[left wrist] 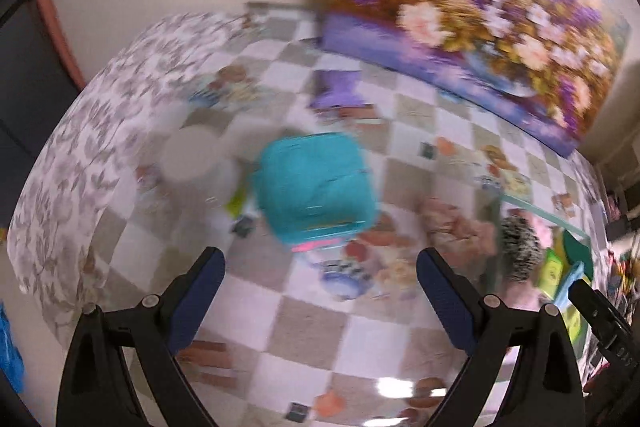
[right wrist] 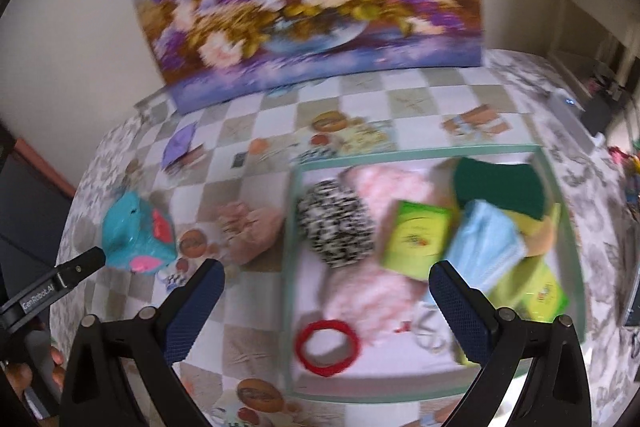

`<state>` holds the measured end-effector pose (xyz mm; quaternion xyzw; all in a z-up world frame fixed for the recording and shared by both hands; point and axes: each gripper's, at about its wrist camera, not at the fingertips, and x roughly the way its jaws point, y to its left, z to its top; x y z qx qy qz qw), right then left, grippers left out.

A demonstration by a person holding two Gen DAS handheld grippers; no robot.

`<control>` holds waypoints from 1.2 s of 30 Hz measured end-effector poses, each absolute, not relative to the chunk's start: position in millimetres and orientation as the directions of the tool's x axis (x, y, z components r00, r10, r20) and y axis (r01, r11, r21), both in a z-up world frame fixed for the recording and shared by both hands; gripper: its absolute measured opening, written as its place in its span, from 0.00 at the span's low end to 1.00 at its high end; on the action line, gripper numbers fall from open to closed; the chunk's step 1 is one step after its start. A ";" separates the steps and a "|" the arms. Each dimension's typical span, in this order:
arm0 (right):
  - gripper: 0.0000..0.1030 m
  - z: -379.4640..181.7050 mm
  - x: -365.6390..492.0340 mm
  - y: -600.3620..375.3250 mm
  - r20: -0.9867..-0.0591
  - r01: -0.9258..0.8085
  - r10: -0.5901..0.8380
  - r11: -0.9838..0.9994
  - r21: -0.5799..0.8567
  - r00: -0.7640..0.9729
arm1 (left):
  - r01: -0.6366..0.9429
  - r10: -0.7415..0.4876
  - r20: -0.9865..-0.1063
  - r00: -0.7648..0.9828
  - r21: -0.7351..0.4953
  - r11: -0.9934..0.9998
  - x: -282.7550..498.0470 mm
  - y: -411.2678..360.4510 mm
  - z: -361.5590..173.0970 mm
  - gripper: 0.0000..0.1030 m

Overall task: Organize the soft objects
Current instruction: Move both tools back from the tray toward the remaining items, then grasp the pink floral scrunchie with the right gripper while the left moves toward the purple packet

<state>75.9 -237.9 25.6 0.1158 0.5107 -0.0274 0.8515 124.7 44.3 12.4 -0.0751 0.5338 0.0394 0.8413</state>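
Both views are smeared by motion blur. At left centre of the left wrist view a pale round object (left wrist: 192,157) cannot be identified. The painting (left wrist: 472,7) is cut off by the upper edge. The tablecloth (right wrist: 248,187) prints are rendered illegible.

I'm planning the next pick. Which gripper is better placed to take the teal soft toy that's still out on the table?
Left. The left gripper is open and points straight at the teal toy, which lies just ahead between its fingers. The right gripper hovers open at the tray, with the toy far off to its left.
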 end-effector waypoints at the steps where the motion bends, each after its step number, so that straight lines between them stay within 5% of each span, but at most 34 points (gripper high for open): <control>1: 1.00 23.5 78.6 -231.5 -0.880 0.151 0.078 0.974 0.166 0.470 | -0.163 -0.013 -0.906 0.423 -0.090 0.983 123.3 53.0 10.0 0.94; 23: 1.00 -19.8 144.1 -162.8 -0.928 0.015 0.122 0.991 0.136 0.352 | -0.224 -0.134 -0.918 0.374 -0.229 0.947 121.2 156.0 -46.3 0.94; 36: 0.82 -59.0 172.4 -144.2 -0.959 -0.004 0.113 0.993 0.116 0.260 | -0.172 -0.174 -0.919 0.354 -0.246 0.954 126.1 147.8 -63.2 0.94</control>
